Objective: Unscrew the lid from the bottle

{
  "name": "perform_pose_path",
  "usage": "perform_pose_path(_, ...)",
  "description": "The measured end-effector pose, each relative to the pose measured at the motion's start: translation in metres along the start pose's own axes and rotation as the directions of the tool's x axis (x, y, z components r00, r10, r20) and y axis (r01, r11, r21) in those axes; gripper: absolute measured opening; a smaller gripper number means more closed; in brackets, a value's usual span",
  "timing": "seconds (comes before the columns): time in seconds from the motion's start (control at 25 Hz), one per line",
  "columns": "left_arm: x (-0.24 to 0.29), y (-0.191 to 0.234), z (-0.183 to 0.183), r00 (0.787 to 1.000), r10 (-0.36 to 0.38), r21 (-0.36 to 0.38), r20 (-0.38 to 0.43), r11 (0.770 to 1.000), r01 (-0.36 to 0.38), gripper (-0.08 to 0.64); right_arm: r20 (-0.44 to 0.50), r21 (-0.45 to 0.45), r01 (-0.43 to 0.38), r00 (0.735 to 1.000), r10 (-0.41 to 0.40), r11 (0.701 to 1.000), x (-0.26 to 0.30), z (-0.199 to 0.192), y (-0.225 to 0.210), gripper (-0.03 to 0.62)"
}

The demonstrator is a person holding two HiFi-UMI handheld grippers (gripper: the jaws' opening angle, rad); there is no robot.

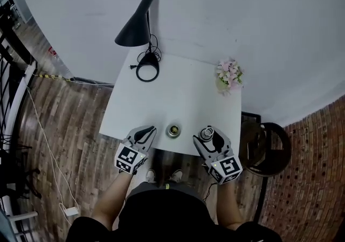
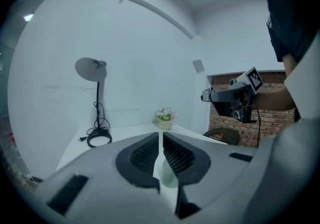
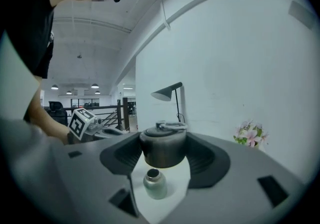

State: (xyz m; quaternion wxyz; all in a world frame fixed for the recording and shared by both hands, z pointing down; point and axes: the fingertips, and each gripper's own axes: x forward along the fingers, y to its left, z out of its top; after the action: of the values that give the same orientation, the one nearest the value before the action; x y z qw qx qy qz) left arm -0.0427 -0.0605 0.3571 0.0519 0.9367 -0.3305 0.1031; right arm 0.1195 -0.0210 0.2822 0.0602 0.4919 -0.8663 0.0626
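A small green metal bottle (image 1: pixel 173 130) stands upright near the front edge of the white table (image 1: pixel 178 95), its mouth uncovered. In the right gripper view the bottle (image 3: pixel 155 184) shows just below the jaws. My right gripper (image 1: pixel 208 135) hovers to the right of the bottle, shut on the dark round lid (image 3: pixel 162 152) with a wire loop on top. The lid (image 1: pixel 205 133) is off the bottle and above the table. My left gripper (image 1: pixel 146 132) sits to the left of the bottle, apart from it, and its jaws are shut with nothing between the pads (image 2: pixel 147 154).
A black desk lamp (image 1: pixel 139 30) with a coiled cord stands at the table's far left. A small pot of pink flowers (image 1: pixel 229 75) stands at the far right corner. A dark round chair (image 1: pixel 267 146) is on the brick floor right of the table.
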Motion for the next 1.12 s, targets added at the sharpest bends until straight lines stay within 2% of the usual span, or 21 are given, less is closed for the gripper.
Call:
perform_pose_path(0.2, -0.017, 0.02, 0.048, 0.992, 0.083, 0.025, 0.092, 0.996, -0.086, 0.024, 0.016, 0.024, 0.066, 0.998, -0.067, 0.998, -0.008, 0.008, -0.011, 0.268)
perform_pose_path(0.36, -0.038, 0.033, 0.084, 0.975, 0.142, 0.013, 0.172, 0.989, -0.146, 0.023, 0.014, 0.021, 0.126, 0.992, -0.126, 0.992, -0.02, 0.01, -0.028, 0.268)
perform_pose_path(0.56, -0.063, 0.038, 0.124, 0.956, 0.177, 0.056, 0.233, 0.979, -0.195, 0.023, 0.025, 0.021, 0.178, 0.984, -0.178, 0.984, -0.033, 0.018, -0.045, 0.268)
perform_pose_path(0.68, -0.075, 0.034, 0.133, 0.951, 0.192, 0.097, 0.243, 0.97, -0.221, 0.023, 0.032, 0.027, 0.197, 0.98, -0.198, 0.98, -0.042, 0.021, -0.051, 0.268)
perform_pose_path(0.84, -0.088, 0.033, 0.132, 0.944, 0.22, 0.105, 0.244, 0.962, -0.251, 0.023, 0.045, 0.032, 0.211, 0.976, -0.212, 0.977, -0.051, 0.028, -0.056, 0.268)
perform_pose_path(1.0, -0.092, 0.029, 0.13, 0.944, 0.241, 0.056, 0.224, 0.964, -0.259, 0.023, 0.044, -0.012, 0.198, 0.979, -0.198, 0.98, -0.054, 0.035, -0.055, 0.268)
perform_pose_path(1.12, -0.091, 0.025, 0.132, 0.946, 0.236, 0.054, 0.222, 0.966, -0.254, 0.023, 0.053, -0.026, 0.181, 0.982, -0.18, 0.983, -0.051, 0.04, -0.05, 0.268)
